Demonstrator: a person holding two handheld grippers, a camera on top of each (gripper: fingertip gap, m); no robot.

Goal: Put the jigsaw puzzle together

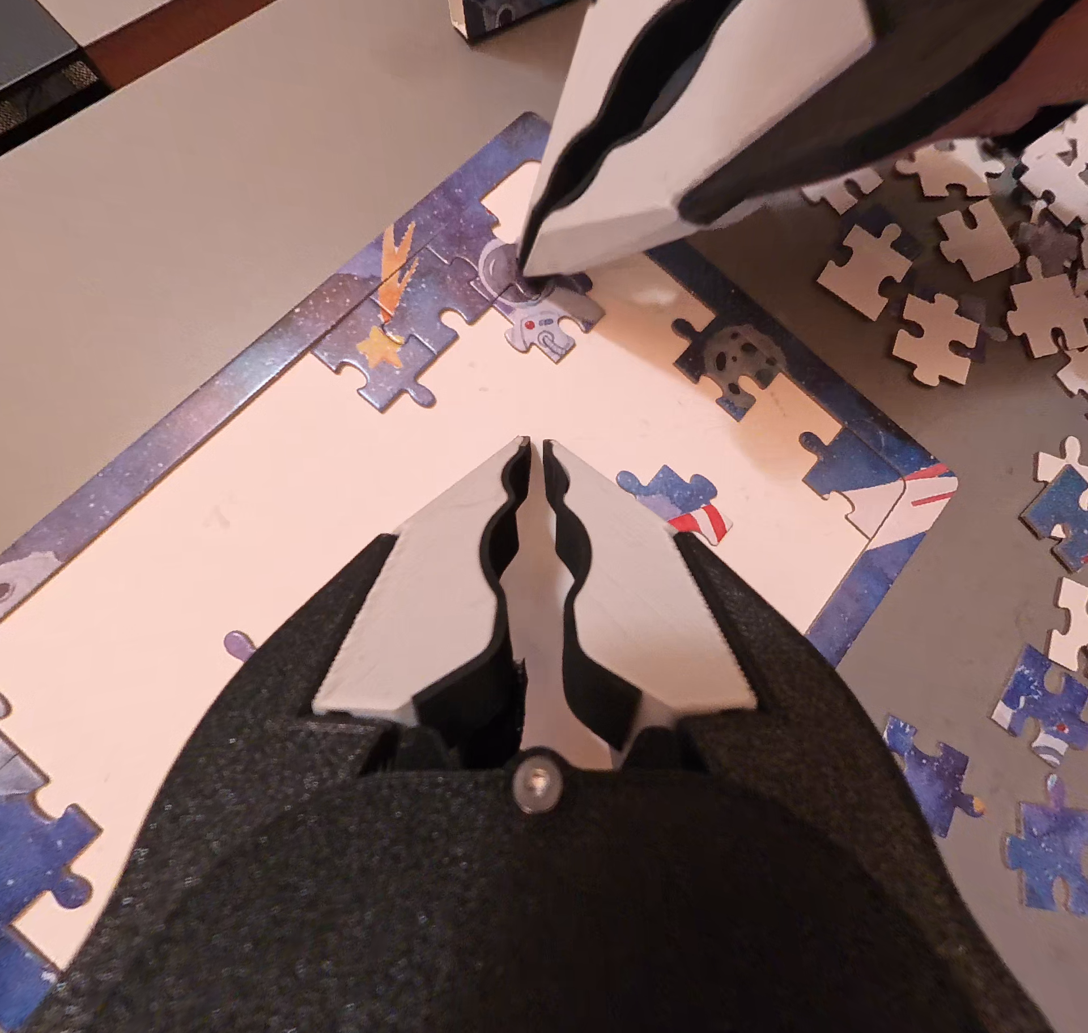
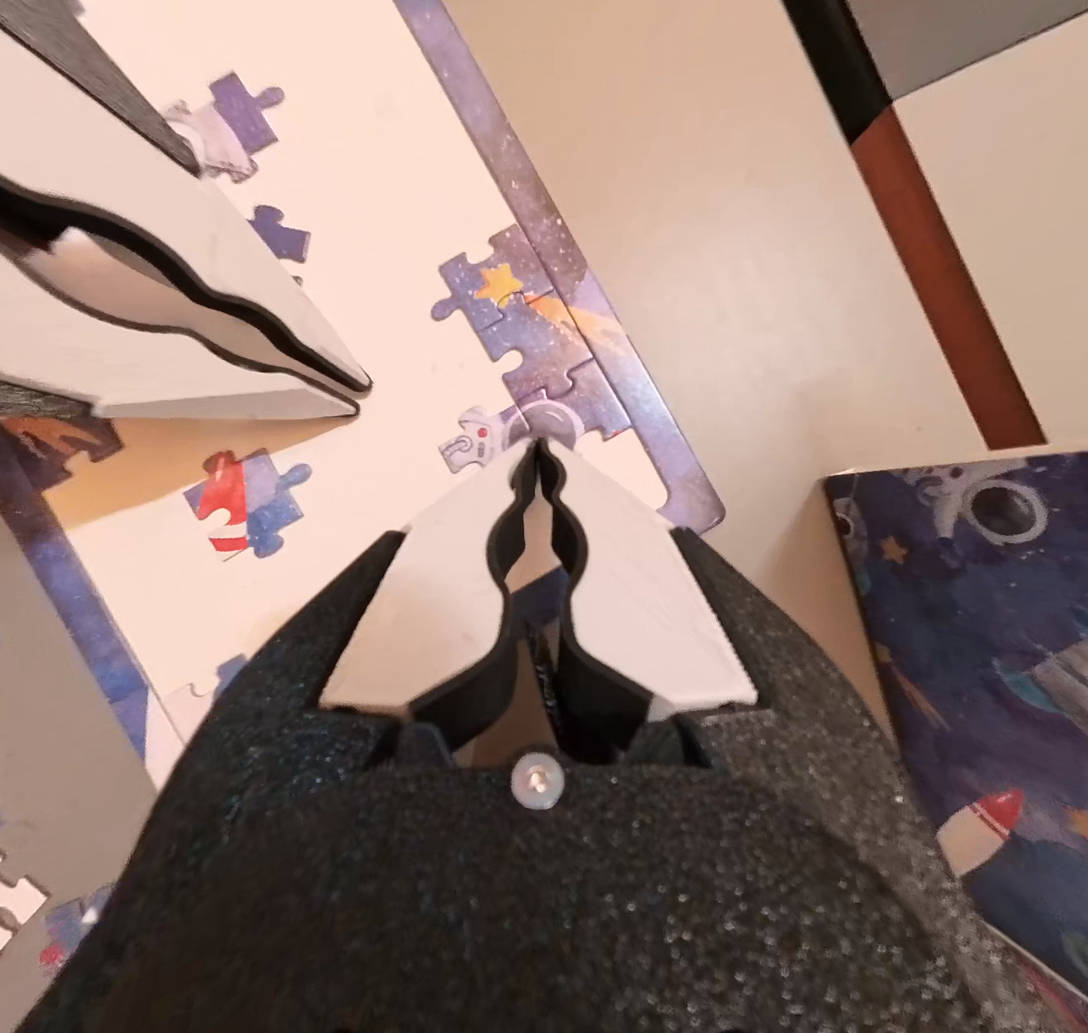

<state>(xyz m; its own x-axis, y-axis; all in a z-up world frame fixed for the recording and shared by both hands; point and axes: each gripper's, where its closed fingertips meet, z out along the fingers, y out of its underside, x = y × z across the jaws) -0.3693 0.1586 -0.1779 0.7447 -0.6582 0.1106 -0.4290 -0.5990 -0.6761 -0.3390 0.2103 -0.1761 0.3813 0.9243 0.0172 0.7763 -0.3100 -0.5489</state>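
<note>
Beige table under puzzle tray

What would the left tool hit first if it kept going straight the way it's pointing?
Probably the bare cream puzzle tray just ahead of the left tool; farther along that line lies the astronaut piece under the right tool. Depth is uncertain.

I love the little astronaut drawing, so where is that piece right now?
The astronaut piece lies in the puzzle tray near its far corner, joined beside the shooting-star pieces. The right gripper presses its tips on it.
</note>
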